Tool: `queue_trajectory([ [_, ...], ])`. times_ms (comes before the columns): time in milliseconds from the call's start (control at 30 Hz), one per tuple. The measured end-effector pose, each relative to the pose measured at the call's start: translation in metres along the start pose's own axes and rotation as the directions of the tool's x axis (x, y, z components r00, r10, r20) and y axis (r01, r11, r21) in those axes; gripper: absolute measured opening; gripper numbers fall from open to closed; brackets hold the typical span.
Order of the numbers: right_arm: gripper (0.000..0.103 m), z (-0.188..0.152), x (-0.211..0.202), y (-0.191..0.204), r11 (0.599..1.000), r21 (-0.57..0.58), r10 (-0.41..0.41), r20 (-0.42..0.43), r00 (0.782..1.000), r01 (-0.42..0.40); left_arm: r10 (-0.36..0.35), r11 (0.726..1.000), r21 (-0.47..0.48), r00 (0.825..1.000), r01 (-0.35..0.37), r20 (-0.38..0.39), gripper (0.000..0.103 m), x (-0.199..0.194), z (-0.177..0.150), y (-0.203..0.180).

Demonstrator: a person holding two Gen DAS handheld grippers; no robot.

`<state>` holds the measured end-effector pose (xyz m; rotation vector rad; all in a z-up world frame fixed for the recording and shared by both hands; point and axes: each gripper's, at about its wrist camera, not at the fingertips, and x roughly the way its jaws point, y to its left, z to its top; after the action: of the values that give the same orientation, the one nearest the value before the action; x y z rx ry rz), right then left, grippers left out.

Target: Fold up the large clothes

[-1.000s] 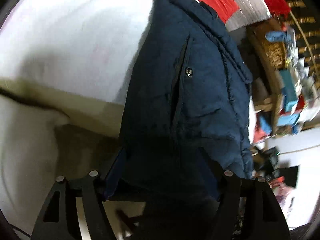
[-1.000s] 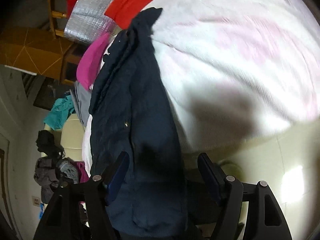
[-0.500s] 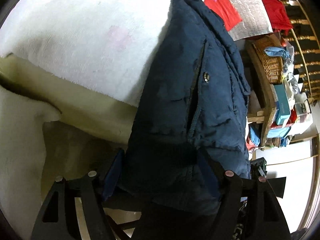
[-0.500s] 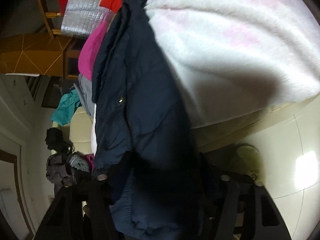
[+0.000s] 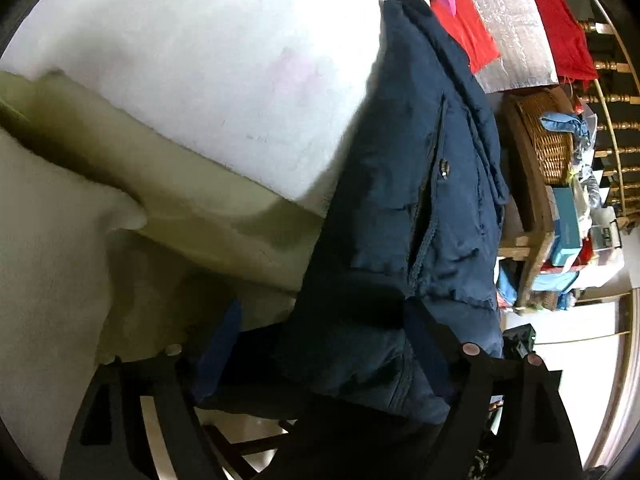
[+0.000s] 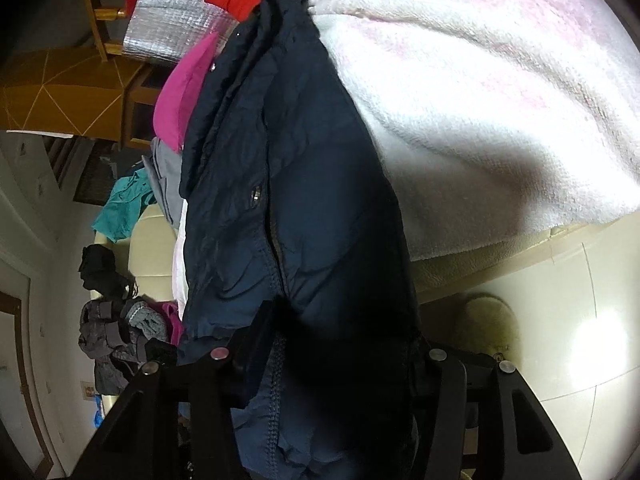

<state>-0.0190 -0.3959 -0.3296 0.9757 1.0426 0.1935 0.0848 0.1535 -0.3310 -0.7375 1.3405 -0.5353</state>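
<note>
At the bottom of the left wrist frame our left gripper point(image 5: 320, 340) stands spread, the navy jacket point(image 5: 416, 208) bunched between its fingers — we cannot tell whether it grips. Our right gripper point(image 6: 336, 344) is likewise spread around the jacket's point(image 6: 296, 184) hem. The jacket runs up the frame's centre over a white fleece blanket point(image 6: 480, 92). Upper left lie a pink garment point(image 6: 180, 92) and a silver foil sheet point(image 6: 168, 24); a wicker basket point(image 5: 552, 140) sits at right in the left view.
</note>
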Motion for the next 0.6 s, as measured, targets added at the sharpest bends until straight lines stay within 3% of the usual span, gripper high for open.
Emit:
queue_trajectory([
  [133,0.058,0.000,0.001,0.000,1.000,0.007,-0.009,0.004,1.000,0.009,-0.097,0.995,-0.016,0.995,0.096,-0.032,0.083,0.014,0.005,0.001],
  [267,0.053,0.000,0.001,0.004,1.000,-0.012,-0.018,0.013,1.000,0.018,-0.128,0.991,0.026,0.992,0.128,-0.022,0.079,0.017,0.002,-0.005],
  [333,0.038,0.000,-0.001,0.007,0.999,-0.030,-0.009,0.015,1.000,0.010,-0.149,0.988,0.032,0.989,0.149,-0.004,0.057,0.014,0.004,-0.010],
  [433,0.034,0.000,-0.004,0.020,0.997,-0.079,-0.015,0.024,1.000,0.017,-0.170,0.984,0.053,0.985,0.168,0.022,0.040,0.004,0.006,-0.021],
  [600,0.036,0.005,-0.009,0.031,0.994,-0.111,0.012,0.027,1.000,-0.009,-0.198,0.971,0.143,0.978,0.189,0.057,0.035,-0.014,0.010,-0.051],
])
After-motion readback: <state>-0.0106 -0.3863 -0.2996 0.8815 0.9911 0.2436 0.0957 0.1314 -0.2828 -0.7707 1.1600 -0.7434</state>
